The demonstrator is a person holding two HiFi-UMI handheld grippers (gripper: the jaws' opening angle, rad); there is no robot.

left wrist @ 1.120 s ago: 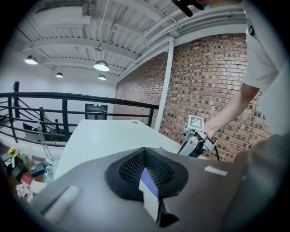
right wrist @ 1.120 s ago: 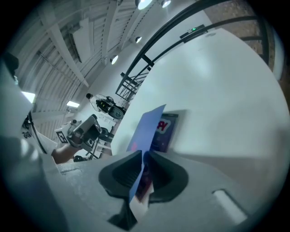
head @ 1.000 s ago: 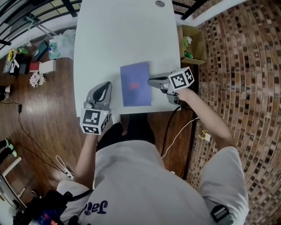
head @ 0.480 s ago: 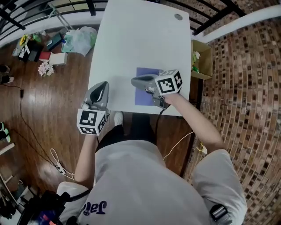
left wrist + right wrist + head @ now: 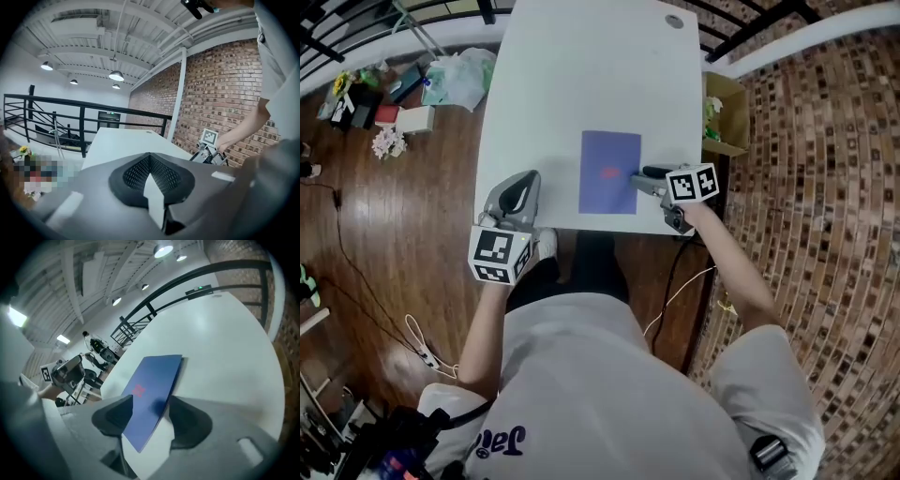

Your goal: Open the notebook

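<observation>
A blue notebook point(image 5: 607, 169) with a red mark on its cover lies closed and flat near the front edge of the white table point(image 5: 581, 84). My right gripper point(image 5: 639, 174) sits at the notebook's right edge. Its jaws have just been opening, and in the right gripper view they stand apart point(image 5: 145, 416) with the near corner of the notebook point(image 5: 152, 385) between them, the pads not pressing on it. My left gripper point(image 5: 517, 192) hovers at the table's front left edge, well left of the notebook. Its jaws point(image 5: 150, 159) meet, with nothing in them.
A cardboard box point(image 5: 724, 117) stands on the floor by the table's right side. A plastic bag point(image 5: 455, 80) and small clutter point(image 5: 394, 103) lie on the wooden floor at the left. A cable point(image 5: 675, 281) hangs below the right gripper. A black railing runs behind the table.
Half a second ago the right gripper reached over the notebook toward the left; now it is back at the notebook's right edge with its jaws apart. The left gripper has hardly shifted.
</observation>
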